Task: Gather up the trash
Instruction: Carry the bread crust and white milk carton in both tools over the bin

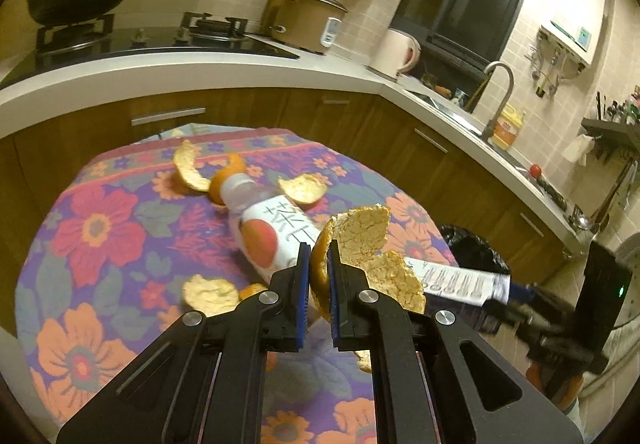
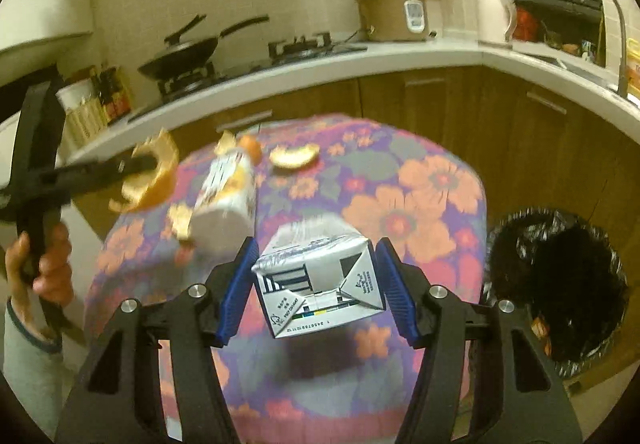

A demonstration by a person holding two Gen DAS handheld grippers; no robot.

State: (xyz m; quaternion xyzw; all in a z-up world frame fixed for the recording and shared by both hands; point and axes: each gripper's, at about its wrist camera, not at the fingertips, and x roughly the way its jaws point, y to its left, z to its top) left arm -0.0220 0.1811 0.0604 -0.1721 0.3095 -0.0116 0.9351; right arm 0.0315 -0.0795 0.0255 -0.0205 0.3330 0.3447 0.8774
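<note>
Left tool (image 1: 318, 264) pinches peel (image 1: 360, 240) — right tool (image 2: 316, 284), tilted down, clamps carton (image 2: 320, 276).

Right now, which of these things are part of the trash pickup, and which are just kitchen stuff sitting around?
Part of the job:
- orange peel held in the left gripper
- carton held in the right gripper
- bottle on the table
- loose peels on the table
- trash bin with black bag

Just sitting around:
- frying pan
- rice cooker
- kettle
- faucet

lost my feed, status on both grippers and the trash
Left gripper shut on orange peel. Right gripper shut on carton. Bin open, nothing in the way.
</note>
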